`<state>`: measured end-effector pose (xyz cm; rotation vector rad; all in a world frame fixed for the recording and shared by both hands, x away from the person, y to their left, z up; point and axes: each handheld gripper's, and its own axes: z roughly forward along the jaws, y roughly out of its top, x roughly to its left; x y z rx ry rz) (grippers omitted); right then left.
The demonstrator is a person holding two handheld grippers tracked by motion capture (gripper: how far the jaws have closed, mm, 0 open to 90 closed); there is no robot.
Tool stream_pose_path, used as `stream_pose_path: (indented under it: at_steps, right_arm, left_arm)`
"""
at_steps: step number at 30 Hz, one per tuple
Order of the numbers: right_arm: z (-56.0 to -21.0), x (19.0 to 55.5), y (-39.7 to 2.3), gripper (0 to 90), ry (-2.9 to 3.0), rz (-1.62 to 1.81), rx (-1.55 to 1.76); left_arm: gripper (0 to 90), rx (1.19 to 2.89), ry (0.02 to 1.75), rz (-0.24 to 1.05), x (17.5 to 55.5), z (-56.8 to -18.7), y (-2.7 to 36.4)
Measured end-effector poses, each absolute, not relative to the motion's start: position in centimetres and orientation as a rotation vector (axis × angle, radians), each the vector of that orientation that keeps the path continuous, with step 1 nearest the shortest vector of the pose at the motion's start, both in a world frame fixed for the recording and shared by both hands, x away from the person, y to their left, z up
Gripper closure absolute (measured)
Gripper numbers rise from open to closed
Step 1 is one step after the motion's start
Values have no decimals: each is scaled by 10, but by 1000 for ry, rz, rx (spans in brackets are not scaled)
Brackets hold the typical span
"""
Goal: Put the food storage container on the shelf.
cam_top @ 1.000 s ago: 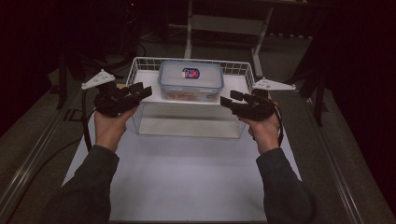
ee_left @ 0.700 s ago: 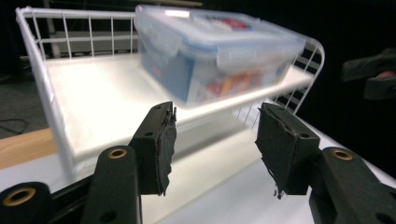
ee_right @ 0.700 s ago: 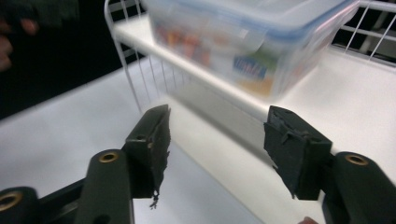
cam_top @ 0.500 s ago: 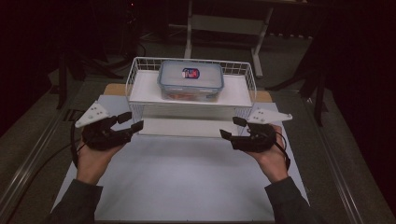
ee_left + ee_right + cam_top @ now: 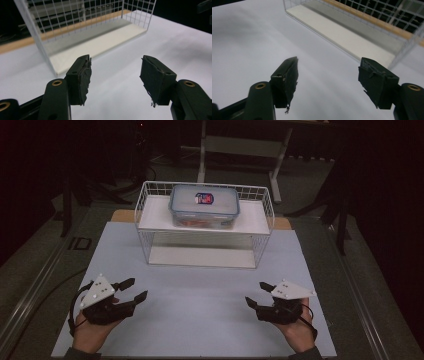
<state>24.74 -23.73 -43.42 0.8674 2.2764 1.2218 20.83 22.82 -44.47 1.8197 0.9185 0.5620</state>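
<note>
A clear lidded plastic box (image 5: 204,206) with a red and blue label sits on the upper shelf of a white wire rack (image 5: 145,205) at the back of the white table (image 5: 200,295). My left gripper (image 5: 134,289) rests low at the front left, open and holding nothing. My right gripper (image 5: 255,294) sits at the front right, also open and holding nothing. In the left gripper view the rack's lower board (image 5: 100,45) lies ahead of the open gripper (image 5: 115,71). The right gripper view shows the same board (image 5: 342,32) beyond the open gripper (image 5: 328,75).
A wooden strip (image 5: 282,223) shows behind the rack. Grey floor and a metal rail (image 5: 35,275) run along the table's left side. A desk frame (image 5: 240,145) stands in the dark background.
Both hands have drawn back from the rack's sides toward the table's front edge. The rack and the box have stayed in place.
</note>
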Motion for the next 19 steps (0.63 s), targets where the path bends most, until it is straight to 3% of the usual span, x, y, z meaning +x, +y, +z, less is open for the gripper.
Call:
stream_pose_path:
  at_steps: [10,19]
  right_arm:
    - [-452,229,-262,296,2196,1232,934]
    - [-458,228,-258,295,2193,1197,877]
  left_arm:
    - [395,1795,993,561,196,-465,240]
    - [394,1818,989,591,200,-468,239]
